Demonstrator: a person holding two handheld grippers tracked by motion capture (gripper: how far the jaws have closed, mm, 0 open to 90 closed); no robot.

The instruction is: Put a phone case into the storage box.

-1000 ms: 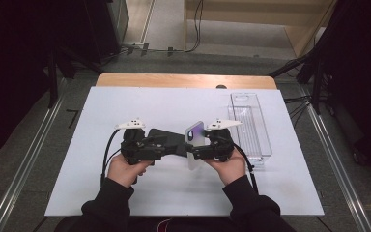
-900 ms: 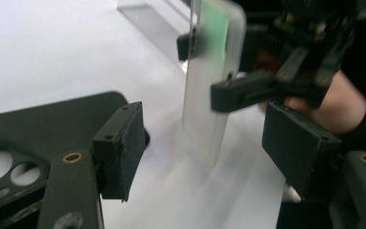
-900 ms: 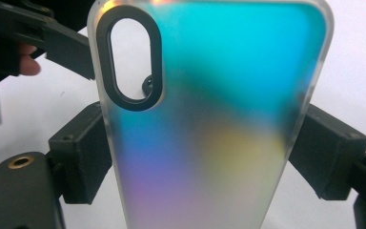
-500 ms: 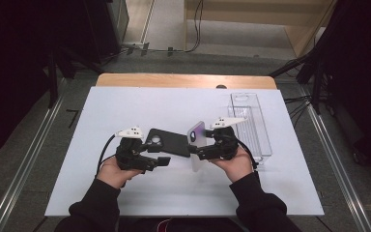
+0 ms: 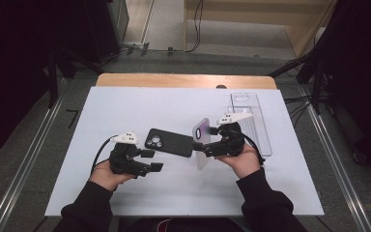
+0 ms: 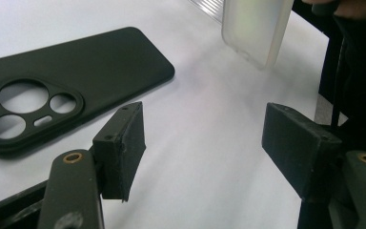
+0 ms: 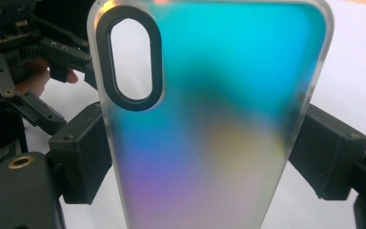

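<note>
A black phone case with round camera holes lies flat on the white table; in the left gripper view this black case lies up and left of the jaws. My left gripper stands open just beside its near left end, with only bare table between the pads. My right gripper is shut on an iridescent frosted phone case, held on edge above the table, right of the black case. That case sits between both pads, its oval camera cut-out at upper left.
A clear plastic tray lies at the right of the table, behind my right hand. A wooden strip runs along the far table edge. Dark stands and cables surround the table. The left hand and its gripper appear beyond the held case.
My left gripper has drawn back to the left and lower, away from the black case. My right gripper has shifted right and a little up with the iridescent case.
</note>
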